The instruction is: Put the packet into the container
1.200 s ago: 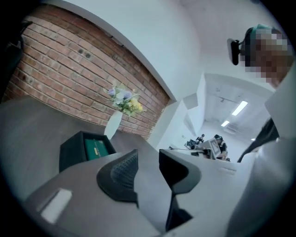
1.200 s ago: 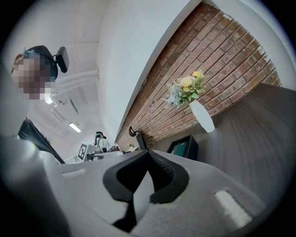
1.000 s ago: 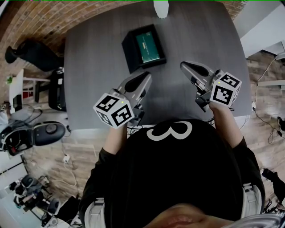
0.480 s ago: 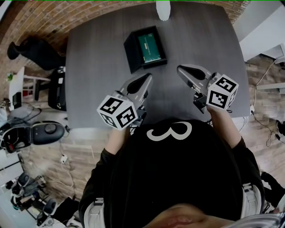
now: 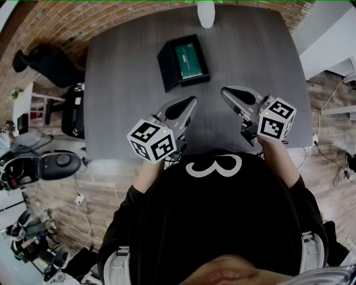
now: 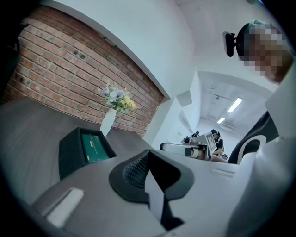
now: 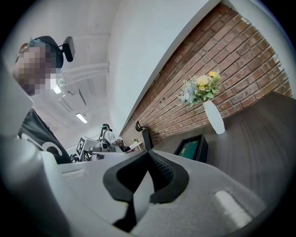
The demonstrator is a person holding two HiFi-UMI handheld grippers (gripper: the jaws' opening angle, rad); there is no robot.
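Observation:
A black open container [image 5: 169, 69] stands on the grey table [image 5: 122, 89] toward its far side. A green packet [image 5: 189, 59] lies flat inside it. My left gripper [image 5: 192, 101] hovers near the table's front, short of the container, jaws shut with nothing between them. My right gripper [image 5: 225, 91] is beside it on the right, also shut and empty. In the left gripper view the container [image 6: 69, 152] with the packet [image 6: 94, 147] lies ahead to the left of the left gripper [image 6: 148, 152]. In the right gripper view the container [image 7: 202, 149] and packet [image 7: 188, 149] lie ahead to the right of the right gripper [image 7: 149, 152].
A white vase [image 5: 206, 14] with flowers [image 7: 200, 88] stands at the table's far edge before a brick wall [image 6: 60, 78]. A black chair [image 5: 72, 111] and equipment on the floor are to the left of the table. The person's dark torso [image 5: 217, 217] fills the near side.
The right gripper has drifted slightly back toward the person. The left gripper has barely moved. Both stay shut and the packet stays in the container.

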